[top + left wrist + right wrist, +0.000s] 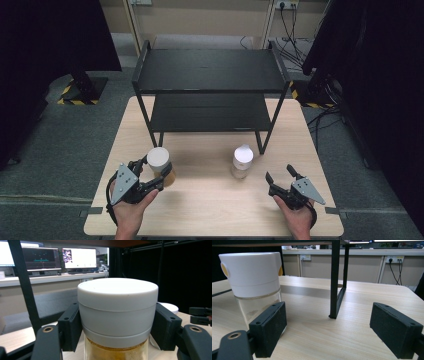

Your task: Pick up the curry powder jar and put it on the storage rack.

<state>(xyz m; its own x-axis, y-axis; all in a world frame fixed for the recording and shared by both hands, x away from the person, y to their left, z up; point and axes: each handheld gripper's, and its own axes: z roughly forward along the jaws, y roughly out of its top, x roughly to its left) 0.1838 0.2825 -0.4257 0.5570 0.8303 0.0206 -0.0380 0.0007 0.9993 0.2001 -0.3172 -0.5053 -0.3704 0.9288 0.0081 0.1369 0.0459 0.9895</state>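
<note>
2 jars on the table (210, 200): left gripper (150, 172) clamps the white-lidded jar of yellow powder (161, 166) by its lid, front-left. Right gripper (280, 176) jaws wide, nothing held, near the clear jar (242, 161) before the black rack (210, 85).

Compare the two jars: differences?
The left jar holds yellow-brown powder; the right jar looks nearly empty. The left gripper clamps the left jar's lid; the right jar stands free on the table. Left lid is plain, right has yellow spots. Both: white lids, clear glass.
</note>
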